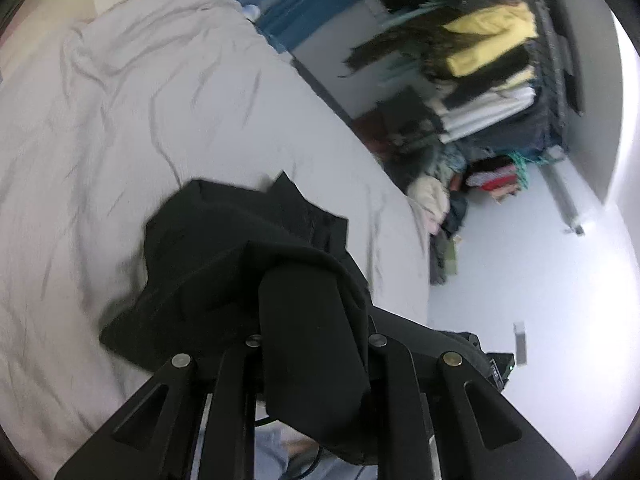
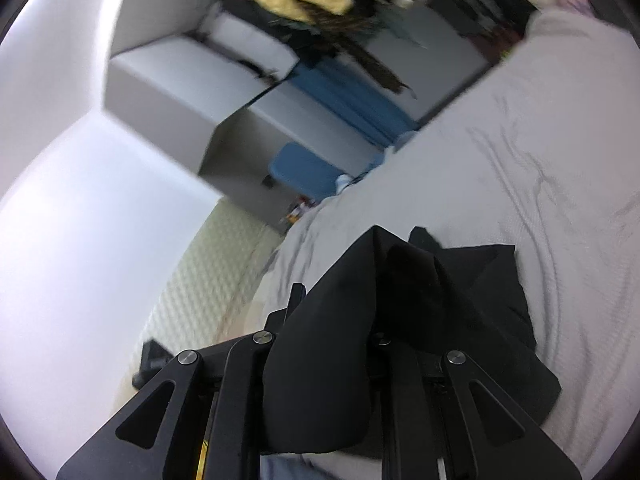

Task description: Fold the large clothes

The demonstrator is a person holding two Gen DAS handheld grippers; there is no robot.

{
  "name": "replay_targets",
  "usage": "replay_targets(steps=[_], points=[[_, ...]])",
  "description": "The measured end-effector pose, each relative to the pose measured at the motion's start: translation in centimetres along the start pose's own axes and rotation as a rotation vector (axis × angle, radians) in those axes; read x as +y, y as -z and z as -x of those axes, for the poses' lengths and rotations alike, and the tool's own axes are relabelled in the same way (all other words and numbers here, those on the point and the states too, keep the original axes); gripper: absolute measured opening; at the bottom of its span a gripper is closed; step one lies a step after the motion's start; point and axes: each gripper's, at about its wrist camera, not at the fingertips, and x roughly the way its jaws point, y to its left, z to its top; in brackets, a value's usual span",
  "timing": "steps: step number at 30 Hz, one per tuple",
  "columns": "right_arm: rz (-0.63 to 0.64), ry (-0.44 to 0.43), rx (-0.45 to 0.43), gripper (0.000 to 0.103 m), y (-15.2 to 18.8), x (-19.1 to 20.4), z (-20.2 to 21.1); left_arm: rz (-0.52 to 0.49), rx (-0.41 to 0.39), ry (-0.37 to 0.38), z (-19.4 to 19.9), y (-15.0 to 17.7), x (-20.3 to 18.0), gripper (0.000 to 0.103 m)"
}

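Note:
A black garment (image 1: 240, 256) hangs bunched over a bed with a wrinkled pale grey cover (image 1: 140, 120). My left gripper (image 1: 312, 320) is shut on a fold of the black garment, which drapes down between and over its fingers and hides the tips. In the right wrist view the same black garment (image 2: 460, 300) is bunched in my right gripper (image 2: 324, 332), which is shut on another fold; cloth covers its fingertips. The garment's far part lies crumpled on the bed cover (image 2: 540, 140).
An open wardrobe with stacked and hanging clothes, some yellow (image 1: 492, 36), stands past the bed. A clothes pile (image 1: 440, 208) lies on the floor by the bed's corner. A blue chair (image 2: 308, 168) and white desk (image 2: 192, 76) stand beside the bed. White walls enclose the room.

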Motion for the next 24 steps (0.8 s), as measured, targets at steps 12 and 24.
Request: replay_targets(steps=[12,24], points=[[-0.180,0.360,0.068,0.014,-7.3,-7.6,-12.0,0.047,-0.046,-0.335,-11.7,-8.8,-3.2,0.023],[-0.175,0.491,0.190,0.014,-4.9,-14.9,-18.9,0.059,0.077,-0.326,-21.1,-11.4,4.0,0.025]])
